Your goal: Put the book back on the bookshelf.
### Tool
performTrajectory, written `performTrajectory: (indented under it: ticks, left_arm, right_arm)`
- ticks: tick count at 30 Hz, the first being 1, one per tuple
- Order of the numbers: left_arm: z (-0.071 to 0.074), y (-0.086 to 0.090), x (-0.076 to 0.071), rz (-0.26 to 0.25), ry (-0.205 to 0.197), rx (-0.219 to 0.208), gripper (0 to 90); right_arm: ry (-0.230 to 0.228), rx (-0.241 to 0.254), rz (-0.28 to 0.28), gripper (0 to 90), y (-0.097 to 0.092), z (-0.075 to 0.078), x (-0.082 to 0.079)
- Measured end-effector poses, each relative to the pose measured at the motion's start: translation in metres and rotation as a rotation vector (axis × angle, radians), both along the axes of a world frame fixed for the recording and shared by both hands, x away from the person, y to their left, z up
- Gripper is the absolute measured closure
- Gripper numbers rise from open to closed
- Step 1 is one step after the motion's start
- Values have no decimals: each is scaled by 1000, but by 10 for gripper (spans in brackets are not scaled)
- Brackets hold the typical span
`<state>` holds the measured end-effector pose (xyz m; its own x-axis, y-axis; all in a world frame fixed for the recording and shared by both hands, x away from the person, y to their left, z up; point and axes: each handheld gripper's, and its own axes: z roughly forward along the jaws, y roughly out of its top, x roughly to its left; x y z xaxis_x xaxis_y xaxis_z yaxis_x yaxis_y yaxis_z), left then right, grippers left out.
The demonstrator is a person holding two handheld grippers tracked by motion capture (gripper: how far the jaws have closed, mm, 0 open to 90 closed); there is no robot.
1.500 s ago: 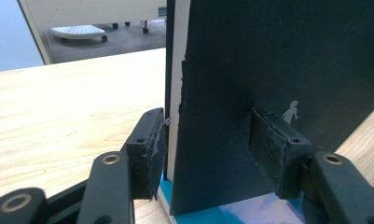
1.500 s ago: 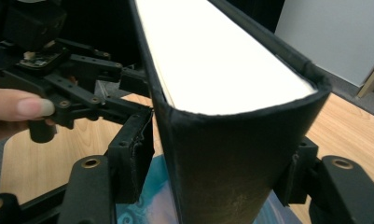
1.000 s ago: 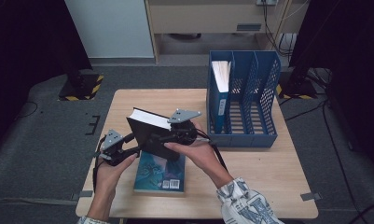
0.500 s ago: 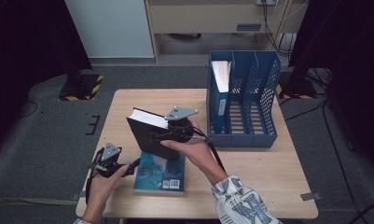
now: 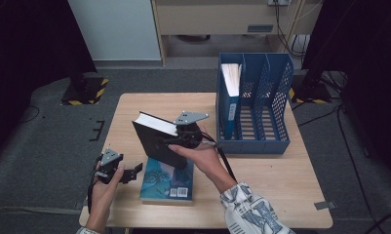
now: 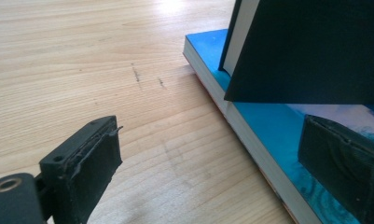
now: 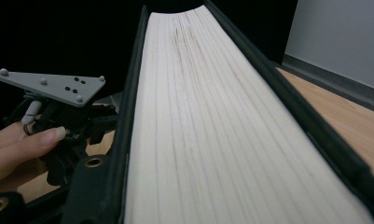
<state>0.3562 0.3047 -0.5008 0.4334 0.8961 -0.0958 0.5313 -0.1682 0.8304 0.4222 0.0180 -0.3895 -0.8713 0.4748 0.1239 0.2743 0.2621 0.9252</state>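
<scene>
No legible title or brand anywhere; on the blue book (image 5: pixel 167 183), lying flat at lower centre of the high view, I can make out a white barcode patch near its lower edge, but the print is too small to read. Its cover is glossy, blue with pale swirls, and it rests on the light wood-grain table (image 5: pixel 261 170). The right gripper (image 5: pixel 181 139) is clenched on the black book (image 5: pixel 159 141), jaws having just been closing with the book between them; the book stands tilted at centre frame, its lower corner over the blue book. In the right gripper view the page block (image 7: pixel 212 130) runs up the middle, cream, finely ribbed, flanked by matte black covers. The left gripper (image 5: pixel 129 174), lower left in the high view, is released, jaws spread wide with nothing between them; in the left gripper view its black rubbery pads (image 6: pixel 96 158) sit low over the table, one over the blue cover. Upper right: a blue perforated plastic file rack (image 5: pixel 276 97), one blue-spined volume (image 5: pixel 229 92) upright in its leftmost slot.
</scene>
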Motion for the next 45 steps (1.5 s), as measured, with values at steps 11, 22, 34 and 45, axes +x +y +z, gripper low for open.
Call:
performTrajectory:
  ticks: [11,22,34,45]
  left_arm:
    - [-3,8,2,19,14,3,56]
    - [-10,18,5,78,52,47,62]
    - [-21,19,10,74,128,89,58]
    - [-27,19,12,80,171,141,43]
  right_arm:
    - [65,33,-67,508,-3,5,6]
    - [146,48,-135,525,-15,19,16]
    - [137,42,-194,528,-37,34,18]
    - [150,30,-253,528,-50,39,24]
